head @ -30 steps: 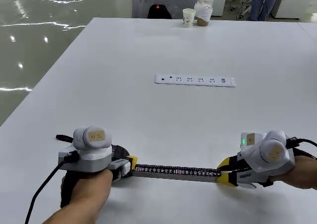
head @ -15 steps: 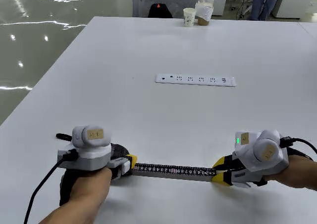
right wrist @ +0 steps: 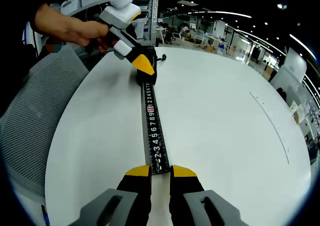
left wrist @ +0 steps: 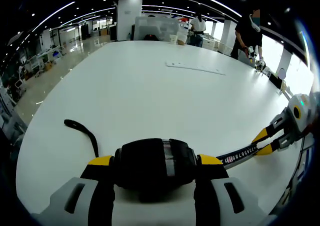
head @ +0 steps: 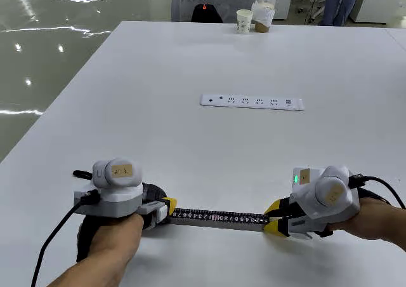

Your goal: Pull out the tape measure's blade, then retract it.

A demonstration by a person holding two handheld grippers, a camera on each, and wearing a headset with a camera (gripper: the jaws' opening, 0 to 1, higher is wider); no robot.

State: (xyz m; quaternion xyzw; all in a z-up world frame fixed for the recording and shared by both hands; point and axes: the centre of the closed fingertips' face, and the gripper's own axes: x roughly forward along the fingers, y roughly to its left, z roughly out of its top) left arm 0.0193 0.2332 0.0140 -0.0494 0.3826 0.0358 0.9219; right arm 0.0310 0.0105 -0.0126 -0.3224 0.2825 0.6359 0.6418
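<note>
Tape measure case (left wrist: pixel 155 163): sits on the bench (head: pixel 190 65) near its front edge, gripped across its sides by the left tongs (head: pixel 166 207).
Blade (right wrist: pixel 154 131): drawn out flat along the bench, running from the case to the right tongs (right wrist: pixel 160 172).
Left tongs, state: clenched on the case.
Right tongs, state: clenched on the blade's free end; the end hook is hidden between the tips.
Handling, case: judged compact, rigid and smooth-sided. Hold it across the flat sides, clear of the blade slot.
Handling, blade: judged thin, springy and under recoil tension, so likely to whip back if let go. Hold the tip only and feed it in slowly.
Wrist strap (left wrist: pixel 82 131): lies loose on the bench beside the case, away from the blade.
Power strip (head: pixel 252 101): mid-bench, well apart.
Paper cups (head: pixel 243 21): at the far edge, well apart.
Obstructions: nothing lies on the blade's line between the two tongs.
</note>
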